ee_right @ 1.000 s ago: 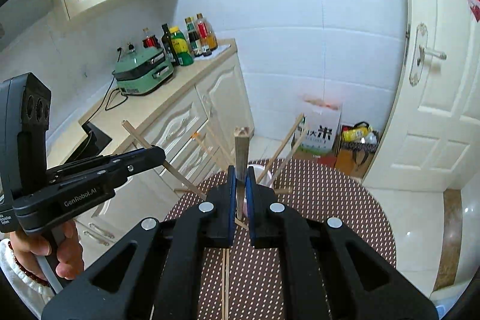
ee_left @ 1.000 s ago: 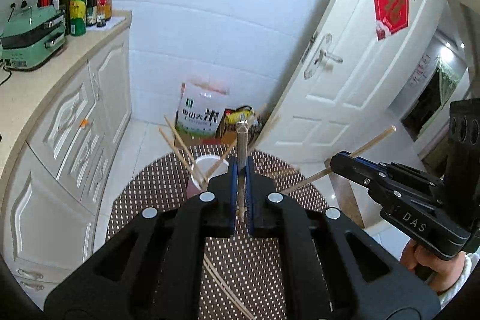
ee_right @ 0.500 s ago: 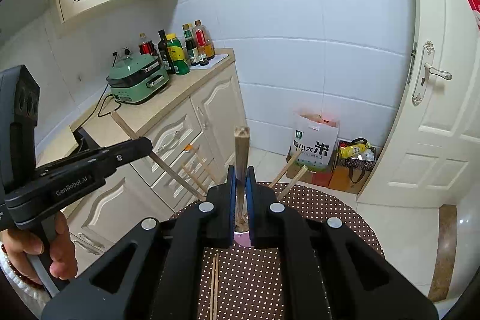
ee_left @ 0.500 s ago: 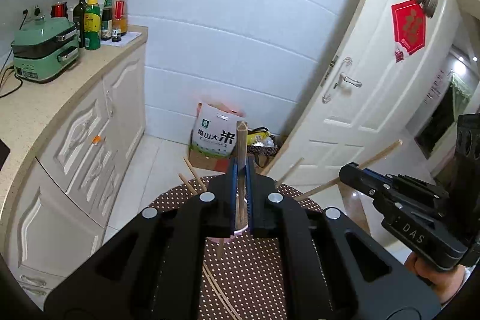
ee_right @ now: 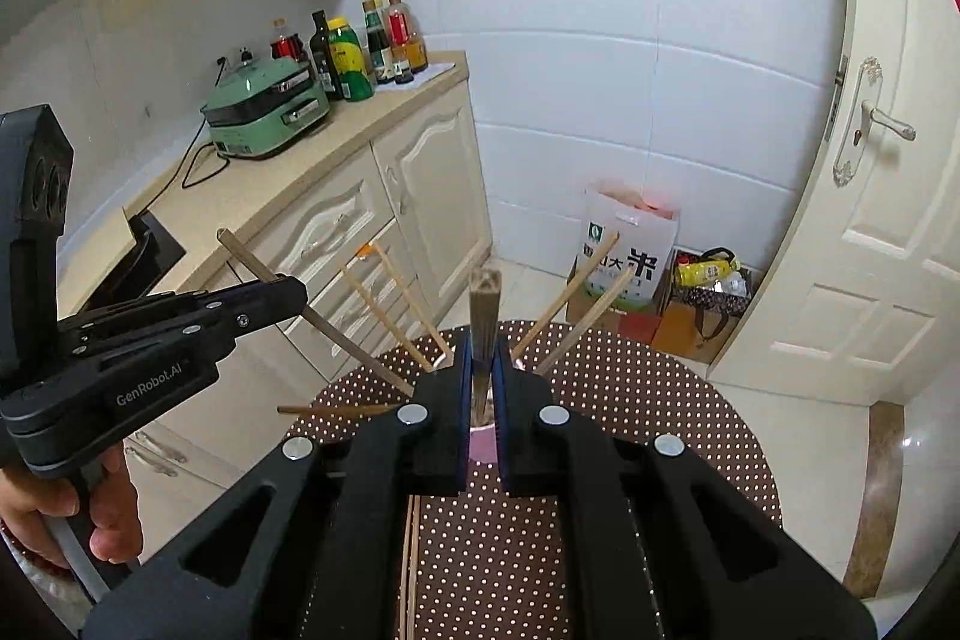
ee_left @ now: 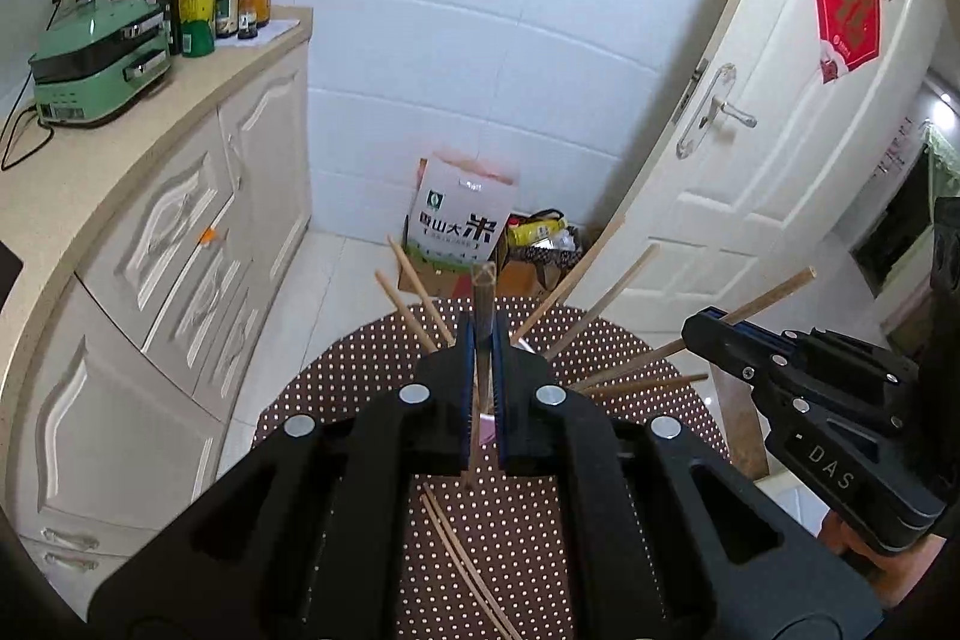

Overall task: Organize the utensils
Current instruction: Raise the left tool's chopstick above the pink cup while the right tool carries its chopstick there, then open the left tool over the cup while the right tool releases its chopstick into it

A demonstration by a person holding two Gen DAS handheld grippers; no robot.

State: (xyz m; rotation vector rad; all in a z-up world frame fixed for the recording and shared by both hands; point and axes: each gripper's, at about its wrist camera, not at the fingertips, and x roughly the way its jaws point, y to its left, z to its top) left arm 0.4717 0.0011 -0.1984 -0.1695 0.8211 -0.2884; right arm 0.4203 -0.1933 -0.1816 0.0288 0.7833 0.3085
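1. Two chopsticks are in transit: the left gripper (ee_left: 482,340) is clamped on one wooden chopstick (ee_left: 483,292), and the right gripper (ee_right: 482,358) is clamped on another chopstick (ee_right: 485,298). Both sticks stand up at frame centre in their own views.
2. Target: a pink cup (ee_right: 483,439) sits directly behind each set of fingers, mostly hidden. Several chopsticks (ee_left: 585,274) already lean out of it in a fan.
3. Loose chopsticks (ee_left: 462,556) lie on the mat at lower centre, not yet collected.
4. Risk: both tools converge on one small opening. Contact between them, or with the leaning sticks, could tip the cup or flick sticks out.
5. Risk: the rim is occluded, so a released stick may miss and roll off.
6. Surface: a round table under a brown polka-dot mat (ee_right: 648,400).
7. Room: white tiled walls, cream cabinets (ee_left: 180,244) at left, a green cooker (ee_right: 264,112) and bottles on the counter, a rice bag (ee_left: 462,220) on the floor, a white door (ee_left: 750,160) at right.
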